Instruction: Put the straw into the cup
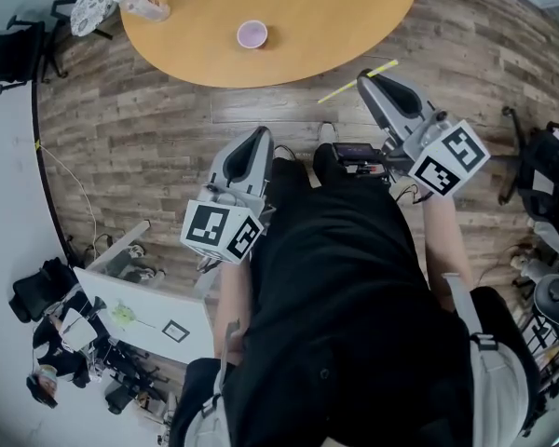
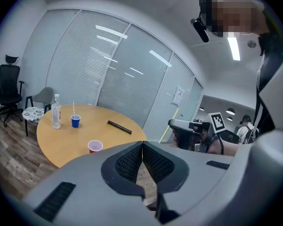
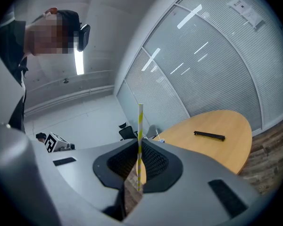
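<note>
A yellow-and-white striped straw (image 3: 140,126) stands upright between the jaws of my right gripper (image 3: 138,149), which is shut on it. In the head view the straw (image 1: 380,69) sticks out sideways from my right gripper (image 1: 364,78), just short of the table edge. A red cup (image 1: 252,33) with a pale inside stands open on the round wooden table (image 1: 335,17); the left gripper view also shows this cup (image 2: 95,146). My left gripper (image 1: 260,135) hangs over the floor, below the table edge, its jaws (image 2: 142,147) shut and empty.
A blue cup (image 2: 75,121) with a straw in it and a water bottle (image 2: 55,112) stand at the table's far left. A black bar (image 3: 209,135) lies on the table. An office chair (image 2: 9,86) and a small stool (image 2: 34,112) stand beside the table.
</note>
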